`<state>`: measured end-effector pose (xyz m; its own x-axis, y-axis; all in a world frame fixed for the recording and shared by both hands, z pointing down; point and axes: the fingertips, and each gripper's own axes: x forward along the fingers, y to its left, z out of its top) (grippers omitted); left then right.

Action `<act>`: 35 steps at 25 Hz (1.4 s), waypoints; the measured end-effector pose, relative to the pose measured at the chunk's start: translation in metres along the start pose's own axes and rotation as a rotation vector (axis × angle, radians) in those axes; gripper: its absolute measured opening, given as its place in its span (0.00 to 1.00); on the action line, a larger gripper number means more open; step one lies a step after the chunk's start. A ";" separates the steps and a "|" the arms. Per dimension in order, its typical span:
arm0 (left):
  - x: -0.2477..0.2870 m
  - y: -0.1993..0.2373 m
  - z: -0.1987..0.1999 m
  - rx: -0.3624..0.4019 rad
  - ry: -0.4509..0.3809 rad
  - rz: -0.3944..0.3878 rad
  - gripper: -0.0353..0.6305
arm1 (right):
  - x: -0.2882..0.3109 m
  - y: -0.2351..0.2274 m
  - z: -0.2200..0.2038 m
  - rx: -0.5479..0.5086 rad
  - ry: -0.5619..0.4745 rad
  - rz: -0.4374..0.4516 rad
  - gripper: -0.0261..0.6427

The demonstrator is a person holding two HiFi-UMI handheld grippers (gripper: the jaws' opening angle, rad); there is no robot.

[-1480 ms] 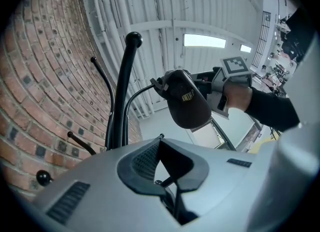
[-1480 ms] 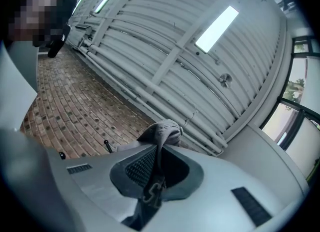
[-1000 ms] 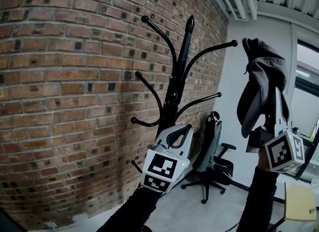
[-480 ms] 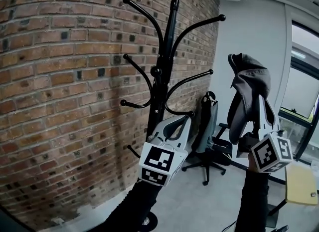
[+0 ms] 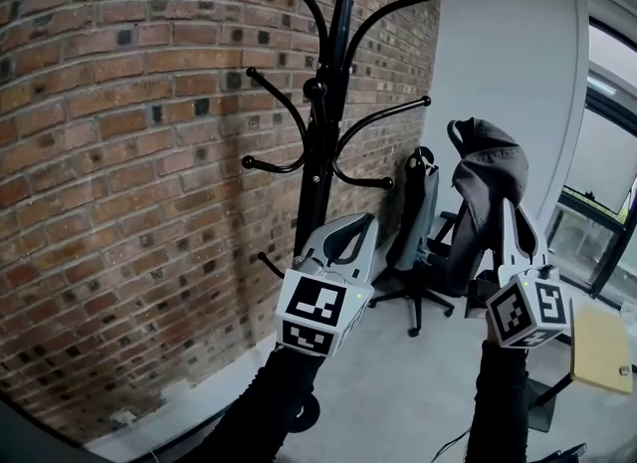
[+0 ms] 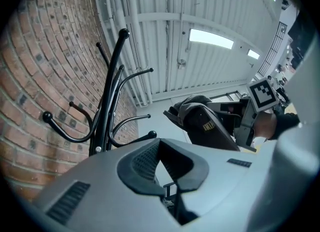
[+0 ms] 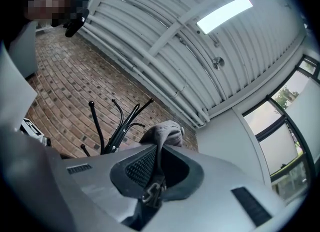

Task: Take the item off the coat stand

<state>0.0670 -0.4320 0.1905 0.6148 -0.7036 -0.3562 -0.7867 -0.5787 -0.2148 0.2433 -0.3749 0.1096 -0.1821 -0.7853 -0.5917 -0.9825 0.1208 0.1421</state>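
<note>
The black coat stand rises in front of the brick wall, and every hook I can see on it is bare. It also shows as the stand in the left gripper view and, farther off, as the stand in the right gripper view. A grey cap hangs to the right of the stand, clear of its hooks. My right gripper is shut on the cap from below, the cap's cloth and strap buckle pinched between its jaws. My left gripper points up at the stand's lower pole, shut and holding nothing.
The curved-looking brick wall fills the left. A dark office chair stands behind the stand by the white wall. At the right edge are a pale yellow tabletop and a window.
The right gripper has come down and slightly left with the cap, farther below the upper hooks. The stand sits higher in the view. The left gripper has barely moved.
</note>
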 end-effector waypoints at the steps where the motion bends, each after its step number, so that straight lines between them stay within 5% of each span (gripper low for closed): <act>1: -0.002 -0.002 -0.003 -0.003 0.005 0.000 0.06 | -0.004 0.002 -0.004 0.001 0.009 -0.001 0.08; 35: -0.065 -0.062 -0.072 -0.075 0.135 0.051 0.06 | -0.138 0.017 -0.072 0.022 0.184 -0.016 0.08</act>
<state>0.0794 -0.3797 0.2923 0.5801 -0.7788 -0.2385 -0.8138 -0.5665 -0.1297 0.2541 -0.3083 0.2511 -0.1581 -0.8848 -0.4383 -0.9862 0.1191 0.1154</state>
